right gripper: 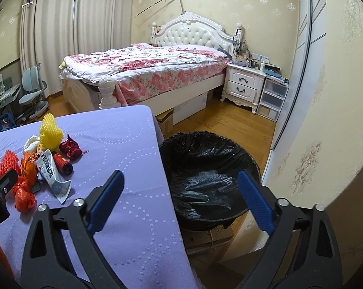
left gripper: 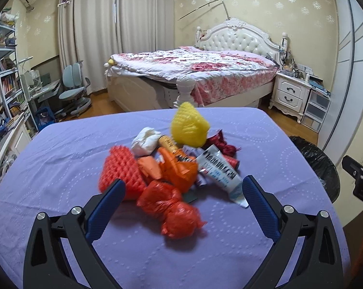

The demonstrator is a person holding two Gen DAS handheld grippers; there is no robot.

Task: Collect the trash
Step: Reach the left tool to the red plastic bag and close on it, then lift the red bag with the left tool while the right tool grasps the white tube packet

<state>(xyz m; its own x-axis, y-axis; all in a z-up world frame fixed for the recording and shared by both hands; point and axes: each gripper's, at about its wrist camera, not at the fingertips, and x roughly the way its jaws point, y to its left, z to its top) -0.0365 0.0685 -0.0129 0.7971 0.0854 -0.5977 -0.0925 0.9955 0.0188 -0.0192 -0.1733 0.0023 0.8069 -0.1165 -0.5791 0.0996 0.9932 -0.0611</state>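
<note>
left gripper point(left gripper: 182, 187): jaws wide, empty, over trash pile point(left gripper: 171, 166) mid-tabletop | right gripper point(right gripper: 181, 192): released, above bin point(right gripper: 205, 168) off right edge | risk: pinch catches two pieces; one drops short

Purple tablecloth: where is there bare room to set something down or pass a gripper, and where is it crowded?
Bare cloth lies between the trash pile and the table edge beside the black-lined bin, under the open right gripper, and along the far edge of the tablecloth. It is crowded mid-table, around the orange bag, toothpaste tube and yellow foam net, before the open left gripper.
</note>
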